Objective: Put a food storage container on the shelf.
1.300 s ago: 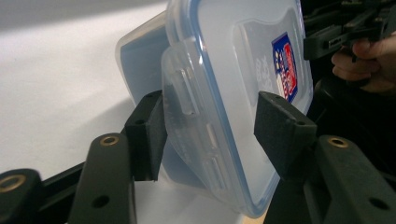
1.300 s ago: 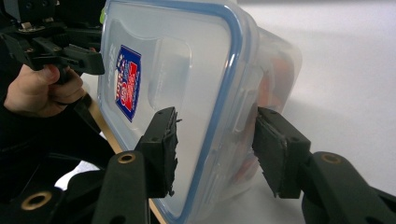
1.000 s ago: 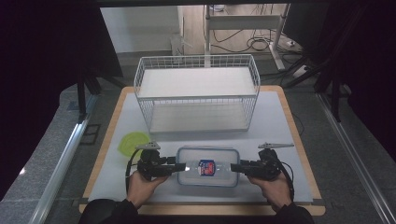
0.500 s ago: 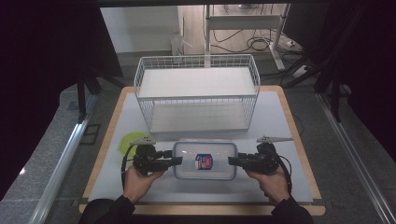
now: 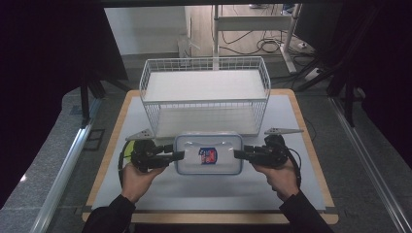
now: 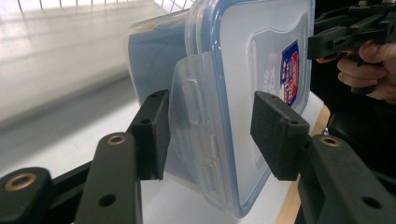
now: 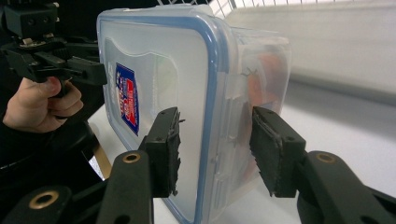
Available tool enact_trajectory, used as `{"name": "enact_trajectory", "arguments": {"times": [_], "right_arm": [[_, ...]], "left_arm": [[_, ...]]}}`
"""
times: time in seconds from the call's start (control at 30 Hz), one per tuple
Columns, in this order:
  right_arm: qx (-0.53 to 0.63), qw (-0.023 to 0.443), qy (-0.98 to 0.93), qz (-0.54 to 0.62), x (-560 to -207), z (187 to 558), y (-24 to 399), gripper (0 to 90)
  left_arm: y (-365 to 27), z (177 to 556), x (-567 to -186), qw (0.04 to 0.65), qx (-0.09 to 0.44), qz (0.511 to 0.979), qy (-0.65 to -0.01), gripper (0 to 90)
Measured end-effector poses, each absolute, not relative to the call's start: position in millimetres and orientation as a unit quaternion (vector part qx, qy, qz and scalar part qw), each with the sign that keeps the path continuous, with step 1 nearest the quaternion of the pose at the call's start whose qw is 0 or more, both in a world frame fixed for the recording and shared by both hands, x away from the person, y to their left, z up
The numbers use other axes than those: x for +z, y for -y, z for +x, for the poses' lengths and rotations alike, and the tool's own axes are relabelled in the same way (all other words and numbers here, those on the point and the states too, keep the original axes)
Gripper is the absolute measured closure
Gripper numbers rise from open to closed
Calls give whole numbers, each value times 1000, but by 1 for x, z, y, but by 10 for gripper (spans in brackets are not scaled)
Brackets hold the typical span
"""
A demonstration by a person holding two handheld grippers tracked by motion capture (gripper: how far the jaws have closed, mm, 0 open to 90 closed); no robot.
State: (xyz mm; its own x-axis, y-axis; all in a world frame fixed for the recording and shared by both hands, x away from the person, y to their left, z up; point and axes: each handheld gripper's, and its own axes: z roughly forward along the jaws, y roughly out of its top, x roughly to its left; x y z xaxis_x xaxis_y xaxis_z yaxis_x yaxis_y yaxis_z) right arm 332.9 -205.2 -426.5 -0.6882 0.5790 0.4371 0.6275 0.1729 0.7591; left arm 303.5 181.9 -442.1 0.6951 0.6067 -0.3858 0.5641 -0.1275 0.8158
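A clear plastic container [image 5: 209, 154] with a blue-rimmed snap lid and a red-and-blue label hangs level between my two grippers, just in front of the wire basket [image 5: 204, 102]. My left gripper [image 5: 179, 156] is shut on its left end. In the left gripper view the jaws [image 6: 215, 135] straddle the end latch of the container [image 6: 252, 60]. My right gripper [image 5: 239, 154] is shut on the right end. Its pads [image 7: 215, 149] clamp lid and wall of the container [image 7: 159, 60]. Something orange shows faintly inside.
The white wire basket stands at the back middle of the white mat [image 5: 291, 194], its open front facing me. A yellow-green disc [image 5: 127, 148] lies partly hidden under my left gripper. The wooden table edge [image 5: 209, 218] runs along the front. Dark floor and cables surround the table.
Both grippers have carried the container away from the front edge toward the basket. It now sits close to the basket's lower front.
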Motion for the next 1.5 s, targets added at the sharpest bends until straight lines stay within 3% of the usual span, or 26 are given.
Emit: {"name": "enact_trajectory", "arguments": {"times": [0.97, 1.5], "right_arm": [[-539, -11, 760, -362, -336, 386, 190, 533], [-550, -11, 747, -373, -300, 434, 185, 528]], "left_arm": [[-199, 349, -353, 552, 54, 743, -375, 507], [-203, 397, -313, 548, 53, 743, -381, 507]]}}
